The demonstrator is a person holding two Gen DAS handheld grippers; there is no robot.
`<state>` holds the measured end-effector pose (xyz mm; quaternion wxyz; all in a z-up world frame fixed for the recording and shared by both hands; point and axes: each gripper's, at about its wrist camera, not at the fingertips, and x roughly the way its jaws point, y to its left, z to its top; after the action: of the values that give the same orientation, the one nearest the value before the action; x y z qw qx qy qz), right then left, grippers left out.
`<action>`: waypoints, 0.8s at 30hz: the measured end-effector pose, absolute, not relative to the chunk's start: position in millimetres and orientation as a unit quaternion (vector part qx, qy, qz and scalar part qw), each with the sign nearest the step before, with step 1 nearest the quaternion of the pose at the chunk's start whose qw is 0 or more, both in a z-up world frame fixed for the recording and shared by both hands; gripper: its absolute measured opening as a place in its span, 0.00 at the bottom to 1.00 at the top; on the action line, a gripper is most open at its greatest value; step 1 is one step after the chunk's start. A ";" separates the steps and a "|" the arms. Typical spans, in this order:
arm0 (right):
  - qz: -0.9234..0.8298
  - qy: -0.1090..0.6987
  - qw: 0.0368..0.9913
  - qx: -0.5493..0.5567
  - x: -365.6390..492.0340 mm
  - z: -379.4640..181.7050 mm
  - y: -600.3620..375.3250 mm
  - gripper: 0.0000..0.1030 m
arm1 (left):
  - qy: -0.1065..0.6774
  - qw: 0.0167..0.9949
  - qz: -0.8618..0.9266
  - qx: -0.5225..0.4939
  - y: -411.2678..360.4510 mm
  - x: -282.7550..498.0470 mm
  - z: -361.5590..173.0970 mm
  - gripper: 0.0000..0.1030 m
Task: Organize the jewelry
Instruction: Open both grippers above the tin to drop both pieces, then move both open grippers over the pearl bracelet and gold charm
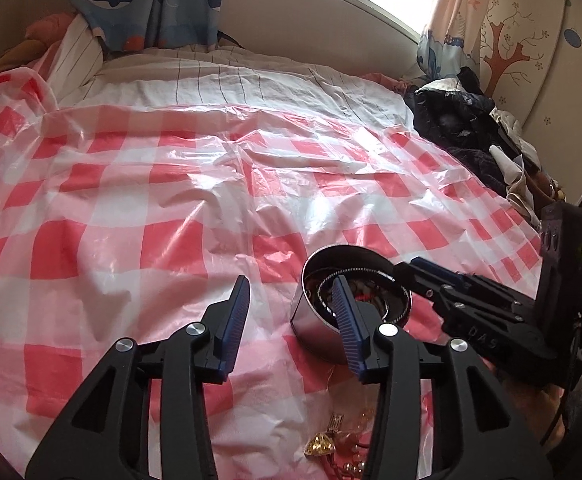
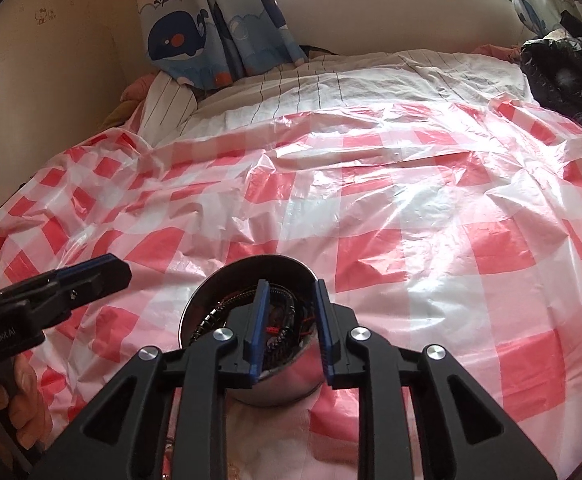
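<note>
A round metal bowl [image 1: 315, 330] sits on the red-and-white checked plastic sheet; it holds dark bead strings and a red piece. It also shows in the right wrist view [image 2: 211, 286]. My left gripper [image 1: 293, 292] is open and empty, just left of the bowl, its right finger in front of the rim. My right gripper [image 2: 291, 286] hangs over the bowl with its jaws a little apart and nothing between them; in the left wrist view its tips [image 1: 405, 270] are at the bowl's right rim. Loose gold jewelry [image 1: 323, 444] and pale beads lie near me between the left fingers.
The checked sheet [image 1: 171, 184] covers a bed with a striped white quilt [image 1: 227, 84] behind. Dark clothes [image 1: 459, 120] are piled at the right edge. Whale-print curtains [image 2: 211, 28] hang at the back by the window.
</note>
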<state>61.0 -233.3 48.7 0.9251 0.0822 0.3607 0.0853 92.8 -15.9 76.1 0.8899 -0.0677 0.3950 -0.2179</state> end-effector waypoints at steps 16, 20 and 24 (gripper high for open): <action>0.065 0.363 0.926 0.085 21.7 41.7 -242.9 0.40 | 0.408 0.890 -0.196 -0.060 -7.8 44.7 56.9 0.49; 0.060 0.386 0.917 0.075 -19.2 28.5 -241.3 0.53 | 0.403 0.902 -0.154 -0.020 -14.2 20.7 49.3 0.62; 0.035 0.416 0.904 0.091 -42.1 5.0 -246.4 0.61 | 0.409 0.905 -0.116 -0.007 -15.6 -2.1 34.5 0.74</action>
<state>-42.1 -246.4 5.0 0.9039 0.0913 0.4164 0.0351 -2.1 -15.6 34.5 0.9052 -0.0066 0.4088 -0.1161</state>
